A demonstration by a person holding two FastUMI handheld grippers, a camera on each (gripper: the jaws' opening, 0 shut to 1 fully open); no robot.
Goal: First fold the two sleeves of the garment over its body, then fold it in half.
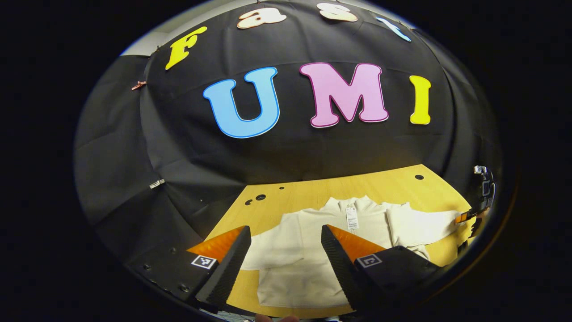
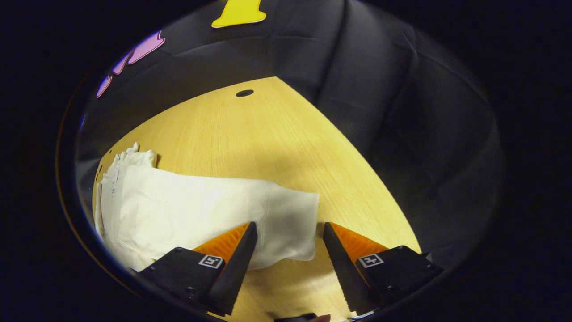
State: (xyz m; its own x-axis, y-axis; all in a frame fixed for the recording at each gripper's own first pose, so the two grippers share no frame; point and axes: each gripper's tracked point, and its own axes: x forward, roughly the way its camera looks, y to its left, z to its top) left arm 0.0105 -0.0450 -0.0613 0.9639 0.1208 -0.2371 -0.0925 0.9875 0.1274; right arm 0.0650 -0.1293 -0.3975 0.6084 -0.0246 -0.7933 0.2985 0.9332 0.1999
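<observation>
In the left gripper view, the left gripper (image 1: 283, 257) hangs above the near part of the table (image 1: 313, 190) with its fingers spread wide and nothing between them, touching no cloth. Beyond them the white garment (image 1: 308, 232) lies flat on the wood, collar and tag (image 1: 351, 218) toward the far wall, one sleeve (image 1: 424, 226) stretched out to the right. At that sleeve's end, by the view's right edge, the right gripper (image 1: 467, 218) sits at the cuff; whether it touches I cannot tell. In the right gripper view, the right gripper (image 2: 289, 252) is likewise wide open, its fingers straddling the cuff (image 2: 292, 228) of the sleeve without pressing on it.
</observation>
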